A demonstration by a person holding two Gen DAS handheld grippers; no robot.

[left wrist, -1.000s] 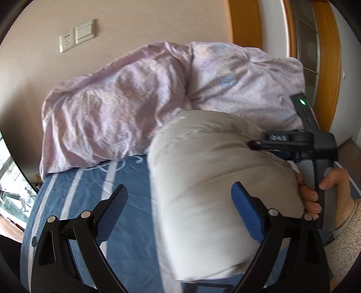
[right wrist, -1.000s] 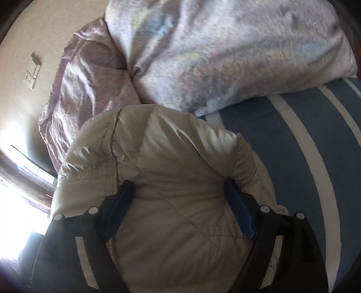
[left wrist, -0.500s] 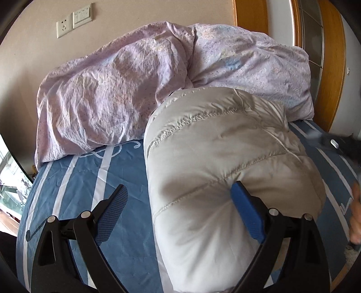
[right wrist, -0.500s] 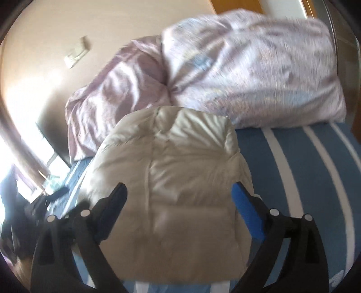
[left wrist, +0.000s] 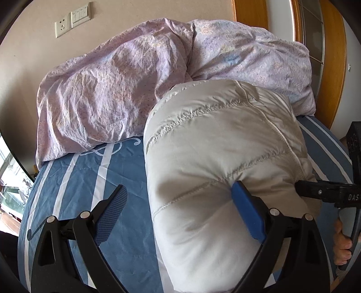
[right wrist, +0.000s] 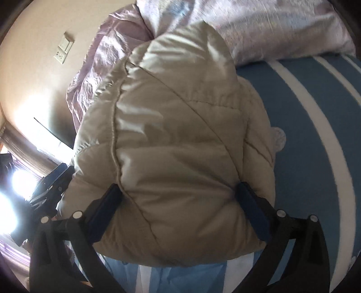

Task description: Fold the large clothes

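The left gripper (left wrist: 180,211) hangs low over a bed, its fingers spread wide: the right blue pad (left wrist: 247,211) presses into the side of a folded, puffy off-white jacket (left wrist: 221,157), while the left pad (left wrist: 111,213) stands clear above the blue striped sheet (left wrist: 90,180). The right gripper (right wrist: 180,207) also stands wide apart, its two pads pushed against opposite flanks of the same jacket (right wrist: 176,135), the padded bulk bulging between them. In the left wrist view, the right gripper's black body (left wrist: 327,195) touches the jacket's far edge, with the person's fingers (left wrist: 341,245) wrapped round its handle. The jacket lies as a thick bundle on the sheet, its upper end resting against a crumpled lilac duvet (left wrist: 117,90) heaped at the head of the bed. Behind the duvet, a beige wall carries a socket (left wrist: 61,26) and a switch (left wrist: 80,13). Orange wood trim (left wrist: 334,63) frames the right side.
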